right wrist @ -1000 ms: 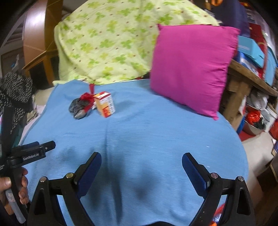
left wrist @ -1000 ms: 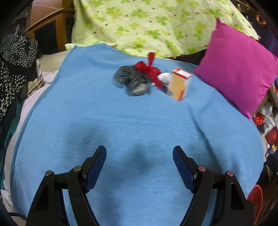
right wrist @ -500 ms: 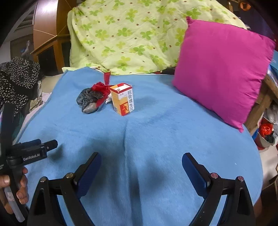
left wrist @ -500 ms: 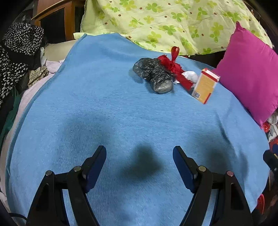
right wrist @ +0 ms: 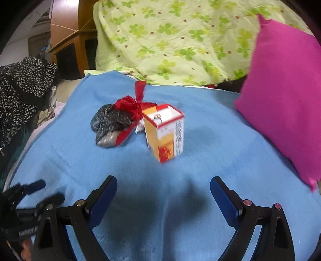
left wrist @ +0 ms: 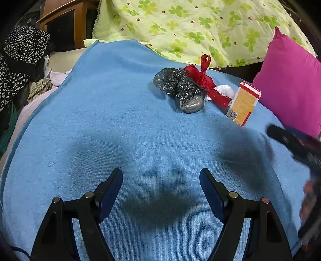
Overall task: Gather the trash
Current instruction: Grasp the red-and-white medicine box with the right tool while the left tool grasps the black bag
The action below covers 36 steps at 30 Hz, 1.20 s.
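Trash lies in a small cluster on the blue blanket (left wrist: 112, 128) that covers a bed, toward the far edge: a crumpled black plastic bag (left wrist: 178, 88), a knotted red plastic bag (left wrist: 202, 78) touching it, a bit of white wrapper (left wrist: 224, 90) tucked behind, and an orange carton (right wrist: 164, 132) with a red-and-white top standing upright just beside them. A yellow-green quilt (right wrist: 170, 40) printed with clover leaves is heaped at the blanket's far edge, and a magenta pillow (right wrist: 284, 96) leans at its right edge. Off the left edge hangs a black cloth with white dots (left wrist: 20, 58), with a wooden cabinet (left wrist: 64, 18) behind it.

The carton's side carries dark printed characters, too blurred to read; in the left wrist view a square code shows near its lower corner. The body of the left tongs (left wrist: 160, 180) bears white lettering, also too blurred to read.

Both tongs stand apart with nothing between them. The left tongs hover over bare blanket, the cluster well ahead and to their right. The right tongs (right wrist: 163, 186) point at the carton, which stands near, straight ahead of their gap, untouched.
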Motion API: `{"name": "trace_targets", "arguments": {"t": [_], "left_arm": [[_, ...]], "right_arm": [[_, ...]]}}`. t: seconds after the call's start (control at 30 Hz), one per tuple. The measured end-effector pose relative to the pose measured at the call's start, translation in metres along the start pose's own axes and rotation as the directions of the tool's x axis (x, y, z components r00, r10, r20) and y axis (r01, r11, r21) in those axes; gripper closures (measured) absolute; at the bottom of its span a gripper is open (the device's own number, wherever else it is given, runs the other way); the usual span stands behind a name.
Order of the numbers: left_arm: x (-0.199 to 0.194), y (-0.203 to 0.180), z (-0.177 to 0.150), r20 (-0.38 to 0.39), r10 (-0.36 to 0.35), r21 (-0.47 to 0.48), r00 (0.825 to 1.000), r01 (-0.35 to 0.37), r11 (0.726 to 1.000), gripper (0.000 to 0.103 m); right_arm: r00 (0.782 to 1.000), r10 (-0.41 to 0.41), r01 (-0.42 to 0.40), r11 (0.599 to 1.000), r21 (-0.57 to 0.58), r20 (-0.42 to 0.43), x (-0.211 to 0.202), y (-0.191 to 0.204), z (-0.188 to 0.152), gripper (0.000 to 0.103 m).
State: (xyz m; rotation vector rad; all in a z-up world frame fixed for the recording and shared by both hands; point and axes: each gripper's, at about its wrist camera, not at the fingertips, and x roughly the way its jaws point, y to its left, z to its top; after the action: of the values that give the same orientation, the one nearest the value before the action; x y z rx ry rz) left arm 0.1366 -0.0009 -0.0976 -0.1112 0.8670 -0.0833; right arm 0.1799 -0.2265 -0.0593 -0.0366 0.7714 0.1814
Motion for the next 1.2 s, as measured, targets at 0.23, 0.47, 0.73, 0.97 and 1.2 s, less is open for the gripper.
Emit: {"name": "trace_targets", "arguments": {"t": [0.23,0.47,0.73,0.97,1.2], "left_arm": [[0.008,-0.002,0.001,-0.013,-0.006,0.007,1.000,0.006,1.000,0.024],[0.010,-0.004,0.002,-0.014,-0.015,0.006,1.000,0.015,1.000,0.024],[0.011,0.000,0.002,-0.014,-0.006,-0.010,1.000,0.006,1.000,0.024],[0.008,0.000,0.001,0.004,0.015,-0.002,1.000,-0.015,1.000,0.024],[0.008,-0.001,0.018,0.023,0.028,-0.018,0.999,-0.028,0.999,0.024]], "right_arm": [[1.000,0.031,-0.031,0.999,-0.039,-0.006,0.052,-0.007,0.034,0.007],[0.999,0.051,-0.051,0.998,-0.037,-0.017,0.084,-0.016,0.049,0.008],[0.998,0.054,-0.054,0.999,-0.003,-0.022,0.088,-0.018,0.050,0.047],[0.998,0.065,-0.065,0.995,0.076,-0.003,0.057,-0.025,0.033,0.047],[0.994,0.094,-0.101,0.981,0.167,0.046,0.011,-0.026,0.007,0.047]]}}
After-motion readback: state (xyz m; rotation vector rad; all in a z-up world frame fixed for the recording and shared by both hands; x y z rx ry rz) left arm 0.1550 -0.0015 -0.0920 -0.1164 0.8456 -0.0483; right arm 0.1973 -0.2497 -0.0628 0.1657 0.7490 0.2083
